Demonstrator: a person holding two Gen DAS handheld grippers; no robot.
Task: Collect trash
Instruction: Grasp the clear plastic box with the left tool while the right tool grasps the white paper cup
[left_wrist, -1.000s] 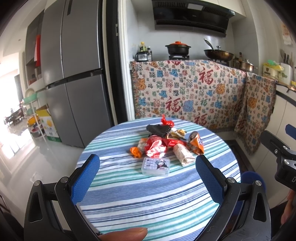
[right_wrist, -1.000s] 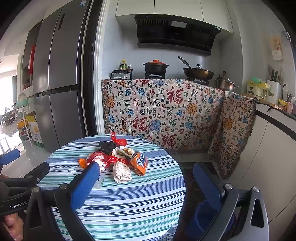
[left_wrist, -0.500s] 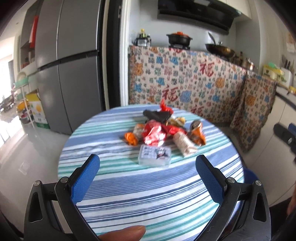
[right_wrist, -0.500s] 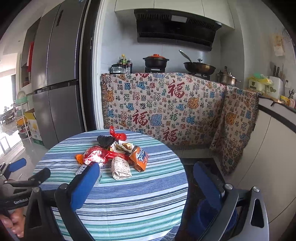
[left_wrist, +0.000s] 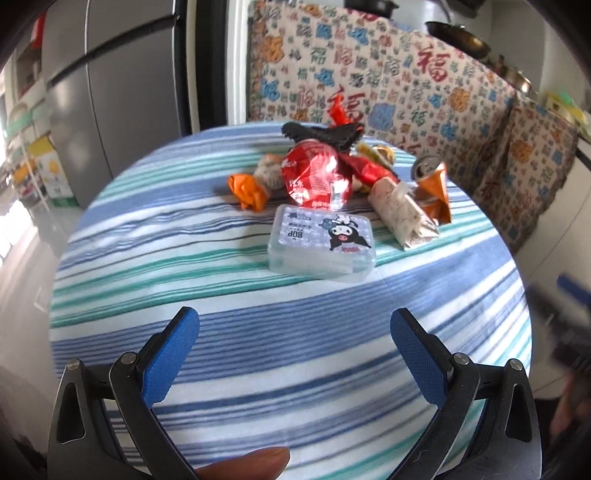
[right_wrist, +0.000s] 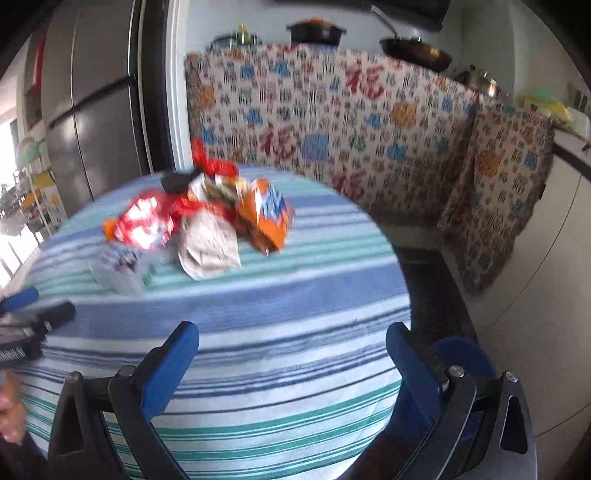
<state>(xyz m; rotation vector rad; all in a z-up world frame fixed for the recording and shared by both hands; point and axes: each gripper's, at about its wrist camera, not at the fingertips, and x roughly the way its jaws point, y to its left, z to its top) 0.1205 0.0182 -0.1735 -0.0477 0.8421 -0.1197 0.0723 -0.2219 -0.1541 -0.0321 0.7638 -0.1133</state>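
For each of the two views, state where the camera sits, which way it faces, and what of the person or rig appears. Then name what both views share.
Left wrist: on the left gripper, facing the clear plastic box; a fingertip shows.
Right wrist: on the right gripper, facing the striped table edge; the left gripper enters at left.
Shared: the trash pile, including the orange can, and open jaws.

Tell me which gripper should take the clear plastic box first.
Left, probably. The left gripper is open and lined up with the clear plastic box; from the right gripper, also open, the box sits far off to the left.
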